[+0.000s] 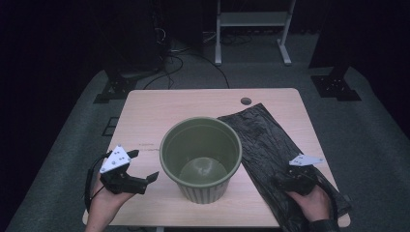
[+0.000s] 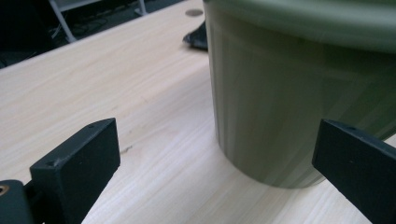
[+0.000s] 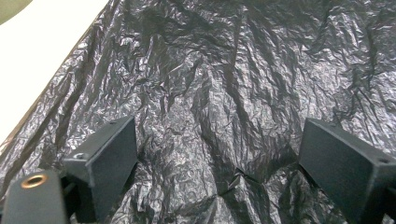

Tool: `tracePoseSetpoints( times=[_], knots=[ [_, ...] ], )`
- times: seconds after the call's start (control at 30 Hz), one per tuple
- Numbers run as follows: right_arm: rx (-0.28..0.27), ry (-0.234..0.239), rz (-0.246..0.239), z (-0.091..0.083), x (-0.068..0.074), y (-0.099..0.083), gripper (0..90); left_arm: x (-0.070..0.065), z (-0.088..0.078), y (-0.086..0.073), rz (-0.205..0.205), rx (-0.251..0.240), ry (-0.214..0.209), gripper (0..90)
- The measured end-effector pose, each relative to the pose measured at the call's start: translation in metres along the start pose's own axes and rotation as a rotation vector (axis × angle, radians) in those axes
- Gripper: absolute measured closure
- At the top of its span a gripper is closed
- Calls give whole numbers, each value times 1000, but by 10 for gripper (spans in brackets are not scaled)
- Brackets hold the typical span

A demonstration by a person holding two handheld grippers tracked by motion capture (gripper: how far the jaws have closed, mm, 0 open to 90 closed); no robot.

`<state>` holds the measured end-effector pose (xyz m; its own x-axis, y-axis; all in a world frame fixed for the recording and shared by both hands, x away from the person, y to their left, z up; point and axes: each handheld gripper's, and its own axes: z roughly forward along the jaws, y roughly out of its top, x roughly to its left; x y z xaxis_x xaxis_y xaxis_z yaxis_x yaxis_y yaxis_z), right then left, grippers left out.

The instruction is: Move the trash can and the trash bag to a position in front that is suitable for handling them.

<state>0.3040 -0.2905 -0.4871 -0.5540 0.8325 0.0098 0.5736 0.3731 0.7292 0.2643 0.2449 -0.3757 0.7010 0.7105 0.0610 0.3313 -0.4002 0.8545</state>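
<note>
An empty olive-green bin (image 1: pixel 200 159) stands upright in the middle of the wooden table (image 1: pixel 159 108). A crumpled black plastic bag (image 1: pixel 263 140) lies flat to its right. My left gripper (image 1: pixel 143 165) hovers low at the front left, open, jaws wide and pointing at the bin's ribbed side (image 2: pixel 289 102), with nothing between them. My right gripper (image 1: pixel 285 181) rests at the front right over the near part of the bag (image 3: pixel 224 93), open, its jaws spread above the wrinkled plastic without pinching it.
A round cable hole (image 1: pixel 246 101) sits near the table's far edge. Beyond the table stand a white frame (image 1: pixel 251 29), black stand feet (image 1: pixel 113 87) and cables on the grey floor. The bag's near end reaches the table's front right corner.
</note>
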Motion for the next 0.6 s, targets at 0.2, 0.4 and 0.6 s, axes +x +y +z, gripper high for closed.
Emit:
tracePoseSetpoints(
  times=[0.2,0.4,0.6],
  knots=[
    [0,0,1,0,0,0,107,-2,26,-21,28,33,-15,0],
    [0,0,1,0,0,0,107,-2,52,-41,5,57,-45,0],
    [0,0,1,0,0,0,107,-2,72,-56,-11,114,-55,0]
  ],
)
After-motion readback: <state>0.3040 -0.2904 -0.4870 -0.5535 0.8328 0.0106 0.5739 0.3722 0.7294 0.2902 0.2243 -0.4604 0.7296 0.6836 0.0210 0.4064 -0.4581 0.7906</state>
